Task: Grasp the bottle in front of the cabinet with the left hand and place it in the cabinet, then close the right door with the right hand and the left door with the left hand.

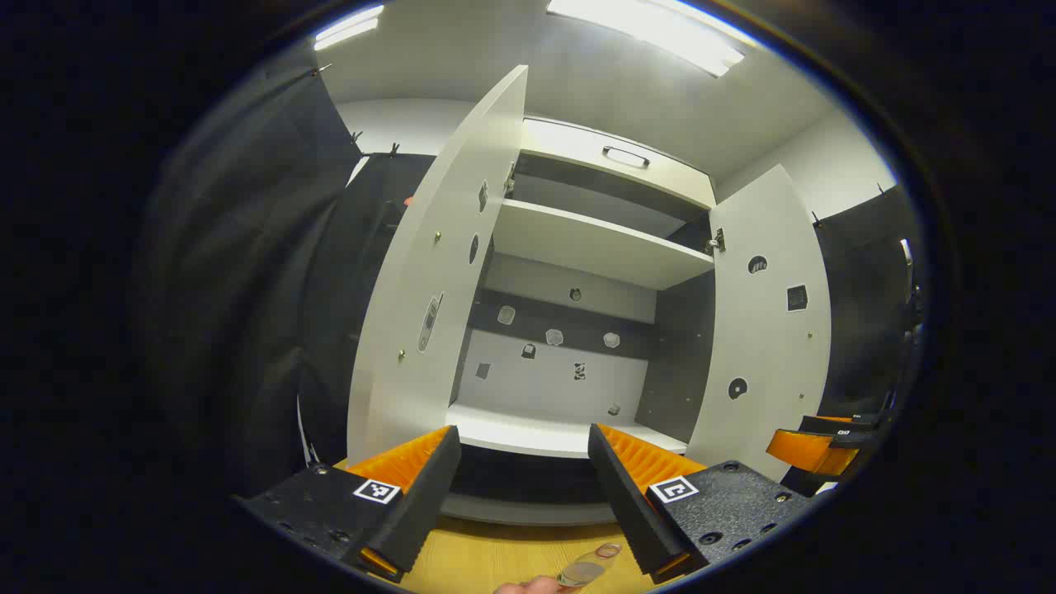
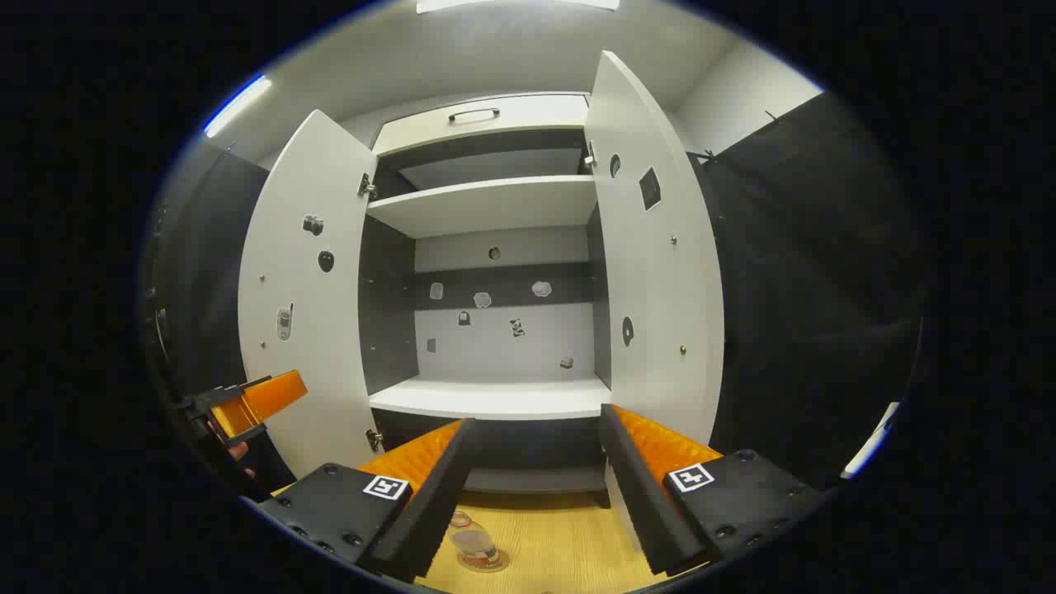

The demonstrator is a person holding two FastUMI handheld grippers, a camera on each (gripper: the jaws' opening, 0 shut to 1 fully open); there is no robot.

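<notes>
Both grippers released before the open cabinet (image 2: 495, 247).
The left gripper (image 1: 524, 495) and right gripper (image 2: 536, 487) hold nothing, fingers spread. The bottle (image 2: 477, 549) stands on the bench (image 2: 561, 544) before the cabinet, both doors open.

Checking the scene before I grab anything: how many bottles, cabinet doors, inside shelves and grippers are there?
Clear plastic bottle on the wooden table: 1
White cabinet doors, both open: 2, left door and right door
White shelves: 2, upper and lower
Grippers: 2, left gripper and right gripper
Total: 7
</notes>
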